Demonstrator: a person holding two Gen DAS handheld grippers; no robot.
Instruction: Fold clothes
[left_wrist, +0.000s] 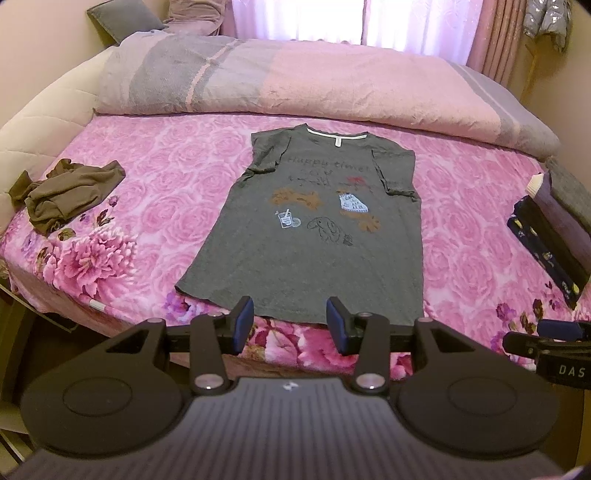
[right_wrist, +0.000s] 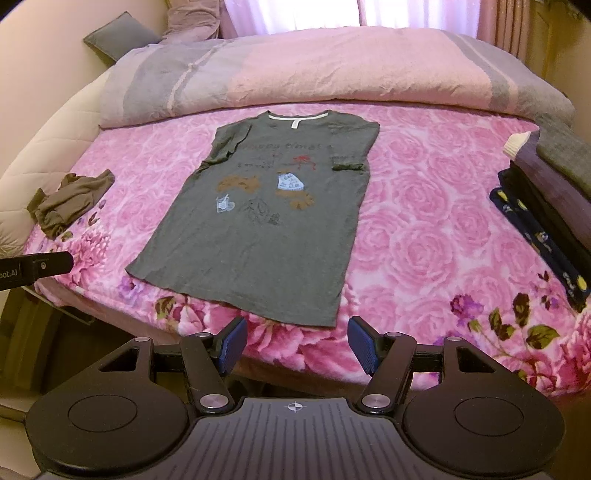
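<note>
**One grey T-shirt laid flat on the rose-print bed, both grippers empty**

One grey cotton T-shirt with printed drawings (left_wrist: 314, 225) lies flat on the pink rose-patterned bedspread (left_wrist: 177, 177), front side up, both short sleeves folded in over the chest. Its long axis runs from the near edge of the bed toward the rolled pink-and-grey duvet (left_wrist: 332, 81); the white-taped collar points at the duvet, the hem at the grippers. The chest print reads "Happy time!"; the smaller line under it is too small to read.

Left of the T-shirt lies one crumpled brown garment (left_wrist: 70, 192), well apart from it. Right of the T-shirt, at the bed's edge, sits one stack of folded clothes (left_wrist: 554, 229), dark blue patterned at the bottom, grey on top.

Two grippers hover just short of the hem. The left gripper (left_wrist: 290, 325) has its blue-padded fingers spread wide with nothing between them; the right gripper (right_wrist: 295, 343) likewise stands wide and empty. Its housing shows the letters "DAS".
</note>
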